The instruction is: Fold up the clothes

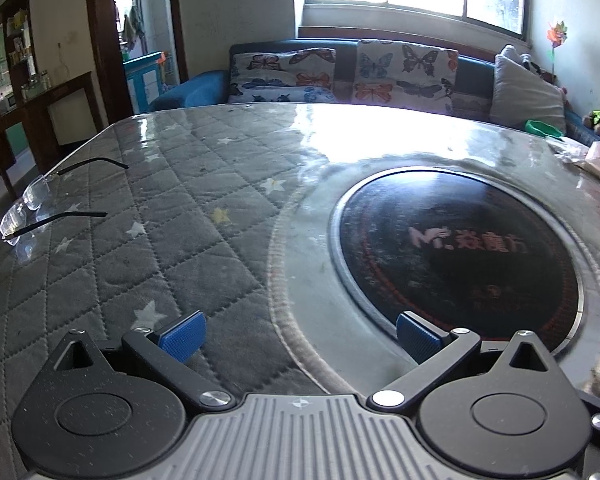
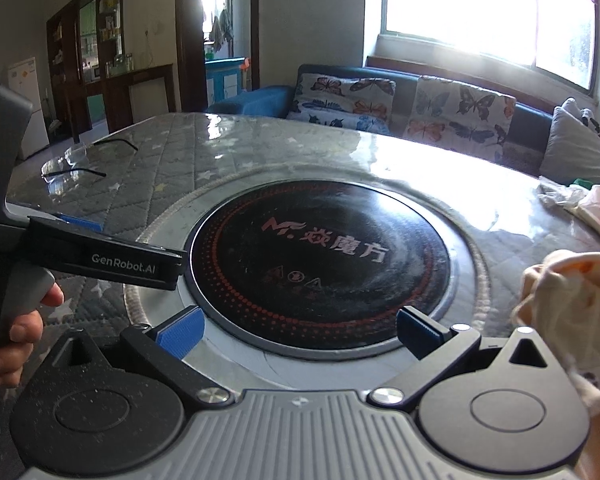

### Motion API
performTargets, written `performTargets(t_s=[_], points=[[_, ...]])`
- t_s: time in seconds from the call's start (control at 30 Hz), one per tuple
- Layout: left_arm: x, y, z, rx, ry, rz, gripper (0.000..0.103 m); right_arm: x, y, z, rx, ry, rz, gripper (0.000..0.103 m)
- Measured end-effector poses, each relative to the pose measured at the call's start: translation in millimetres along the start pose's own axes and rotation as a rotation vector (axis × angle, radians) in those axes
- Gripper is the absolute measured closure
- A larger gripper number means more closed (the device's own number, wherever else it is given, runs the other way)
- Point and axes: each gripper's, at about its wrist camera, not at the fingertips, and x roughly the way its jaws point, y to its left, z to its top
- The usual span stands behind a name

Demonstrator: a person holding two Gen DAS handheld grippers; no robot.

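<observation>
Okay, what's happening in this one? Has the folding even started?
Not yet, it seems. Both grippers hang open and empty over the table, which has a quilted grey cover under clear plastic and a round black cooktop set in its middle. The left gripper points at the cooktop's left edge; the right gripper faces it squarely. A crumpled pale peach garment lies at the right, untouched. A pair of glasses sits at the far left.
</observation>
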Motion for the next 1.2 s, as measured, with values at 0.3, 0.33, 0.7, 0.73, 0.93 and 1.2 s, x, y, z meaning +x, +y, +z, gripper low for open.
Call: performTargets(t_s=[0.3,0.33,0.7,0.73,0.93,1.2], points=[[-27,-22,-8,0.011,-0.014,-0.049,0.0,-37,-15,-11,0.047,-0.037,-0.026,0.0],[-29,-24,-8,0.015,-0.012,-0.055,0.0,-40,-16,-12,0.047,-0.04,-0.031,0.0],[-50,-66,-8,0.087,-0.025,-0.14,0.0,-75,-41,-25,0.112,-0.066,-0.077,0.0],[-51,-70,-9,0.095,-0.027,-0.146,0.0,-77,-44,-26,0.117,-0.068,-0.081,0.0],[-55,-91,-9,0.14,-0.033,-0.176,0.0,-97,-60,-31,0.14,-0.082,-0.12,0.0],[-59,-113,-10,0.196,-0.028,-0.213,0.0,-117,-76,-40,0.163,-0.089,-0.159,0.0]])
